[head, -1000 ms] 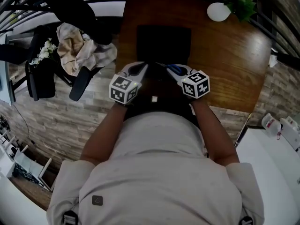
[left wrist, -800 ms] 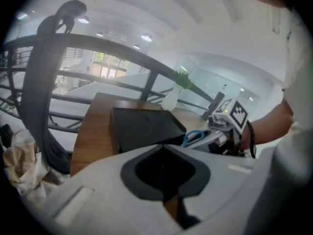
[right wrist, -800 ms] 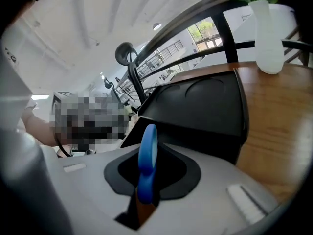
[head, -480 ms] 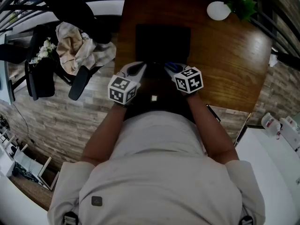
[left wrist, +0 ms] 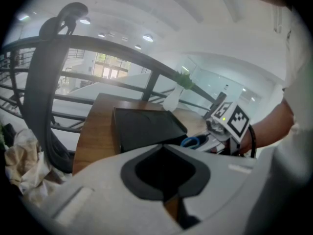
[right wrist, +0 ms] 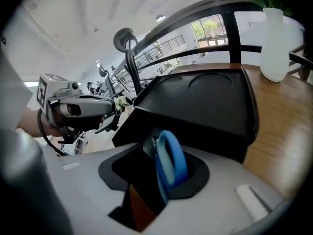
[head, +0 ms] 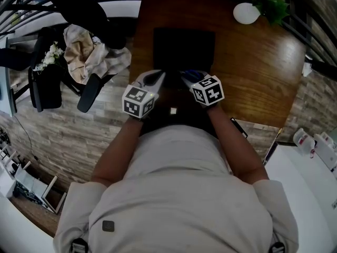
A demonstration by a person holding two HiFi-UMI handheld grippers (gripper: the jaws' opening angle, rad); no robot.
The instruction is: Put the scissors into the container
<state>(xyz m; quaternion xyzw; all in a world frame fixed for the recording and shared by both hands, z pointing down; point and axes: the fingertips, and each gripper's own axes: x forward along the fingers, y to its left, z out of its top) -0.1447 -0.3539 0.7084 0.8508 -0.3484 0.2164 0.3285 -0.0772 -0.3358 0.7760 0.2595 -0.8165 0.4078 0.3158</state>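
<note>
1. Check the right claw (right wrist: 155, 173): jaws partway apart, just opened further. Blue handle loop of the scissors (right wrist: 171, 160) standing between them, leaning toward the right-hand jaw and clear of the left-hand one.
2. Treat the scissors as released or nearly so; expect no real clamping from either pad.
3. Locate the black container (right wrist: 205, 102) directly ahead of the right claw, near wall just beyond the jaw tips, on the wooden table (right wrist: 281, 131).
4. Do not assume clearance of the blades over that near wall: hidden below the claw in every view.
5. Finish the opening slowly, holding the claw tilted down over the container's near edge, to let the loop slide off forward instead of snagging on a jaw.
6. Withdraw straight back and up only after freeing the loop from both jaws. Avoid sideways motion, likely to drag the scissors out or tip them onto the table.
7. Park the left claw (left wrist: 164, 170) just left of the right claw, jaws together and empty, short of the container and out of the drop path.
</note>
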